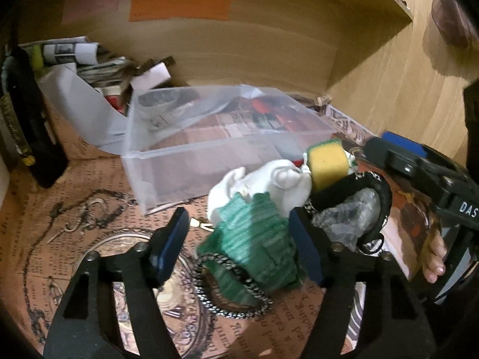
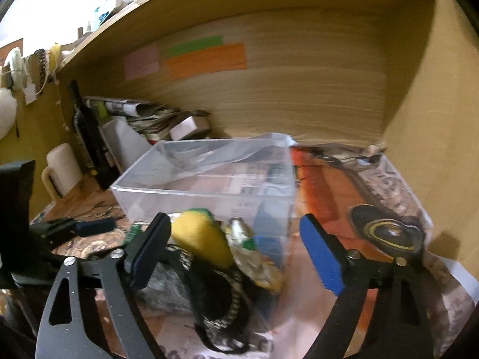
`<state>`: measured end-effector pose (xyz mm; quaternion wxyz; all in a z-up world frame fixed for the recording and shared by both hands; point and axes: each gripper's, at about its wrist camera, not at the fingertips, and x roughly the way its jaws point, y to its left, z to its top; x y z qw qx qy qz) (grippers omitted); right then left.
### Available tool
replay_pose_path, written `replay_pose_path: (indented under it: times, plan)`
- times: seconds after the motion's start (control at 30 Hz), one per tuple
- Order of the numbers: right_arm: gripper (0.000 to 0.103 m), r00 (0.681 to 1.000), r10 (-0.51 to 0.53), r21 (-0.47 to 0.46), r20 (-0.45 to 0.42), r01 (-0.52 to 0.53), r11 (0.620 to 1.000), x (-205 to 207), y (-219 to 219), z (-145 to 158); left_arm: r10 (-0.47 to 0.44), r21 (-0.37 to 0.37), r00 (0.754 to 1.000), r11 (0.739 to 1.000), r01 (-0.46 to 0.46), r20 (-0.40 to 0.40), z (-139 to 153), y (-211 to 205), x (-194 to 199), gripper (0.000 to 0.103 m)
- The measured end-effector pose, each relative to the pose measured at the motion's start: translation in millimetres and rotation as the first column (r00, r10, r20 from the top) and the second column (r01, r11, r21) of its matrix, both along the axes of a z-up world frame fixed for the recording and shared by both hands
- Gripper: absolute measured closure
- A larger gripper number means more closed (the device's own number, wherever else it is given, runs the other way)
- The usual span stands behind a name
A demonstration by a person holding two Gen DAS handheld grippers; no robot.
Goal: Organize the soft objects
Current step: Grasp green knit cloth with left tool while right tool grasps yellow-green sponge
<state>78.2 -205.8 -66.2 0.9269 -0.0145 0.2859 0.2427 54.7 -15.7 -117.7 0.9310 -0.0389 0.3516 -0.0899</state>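
A pile of soft things lies in front of a clear plastic box (image 1: 227,137): a green knitted cloth (image 1: 257,239), a white cloth (image 1: 269,185), a yellow sponge with a green top (image 1: 327,164) and a black pouch with crumpled plastic (image 1: 350,206). My left gripper (image 1: 239,242) is open, its blue pads on either side of the green cloth. My right gripper (image 2: 233,254) is open and empty over the sponge (image 2: 203,239) and black pouch (image 2: 215,296), beside the box (image 2: 209,176). The right gripper also shows in the left wrist view (image 1: 419,176).
A chain bracelet (image 1: 230,287) lies by the green cloth. Folded newspapers (image 1: 89,59) and a dark bottle (image 1: 27,119) stand at the back left, with a white mug (image 2: 63,167). A wooden back wall and side wall enclose the desk. A dark heart-shaped dish (image 2: 386,230) lies at right.
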Motion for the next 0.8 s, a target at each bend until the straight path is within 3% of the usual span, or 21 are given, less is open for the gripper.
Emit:
replay_pose_path:
  times: [0.13, 0.3, 0.53, 0.8]
  plan:
    - [0.033, 0.998, 0.064, -0.013, -0.018, -0.064, 0.998, 3.6, 17.3, -3.5, -0.031, -0.016, 0.999, 0.999, 0.030, -0.027, -4.4, -3.3, 4.7, 0.057]
    - [0.045, 0.993, 0.110, -0.045, -0.045, -0.112, 0.993, 9.9, 30.1, -9.3, -0.043, -0.024, 0.999, 0.999, 0.042, -0.021, -6.0, -3.0, 6.4, 0.070]
    - [0.058, 0.986, 0.136, -0.090, -0.101, -0.145, 0.985, 19.0, 39.0, -20.6, -0.040, -0.048, 0.999, 0.998, 0.040, -0.009, -3.2, 2.7, 6.8, 0.079]
    - [0.069, 0.990, 0.118, -0.060, -0.077, -0.123, 0.991, 20.2, 34.4, -11.9, -0.012, -0.062, 0.998, 0.998, 0.016, 0.059, 17.4, 13.8, 3.4, 0.081]
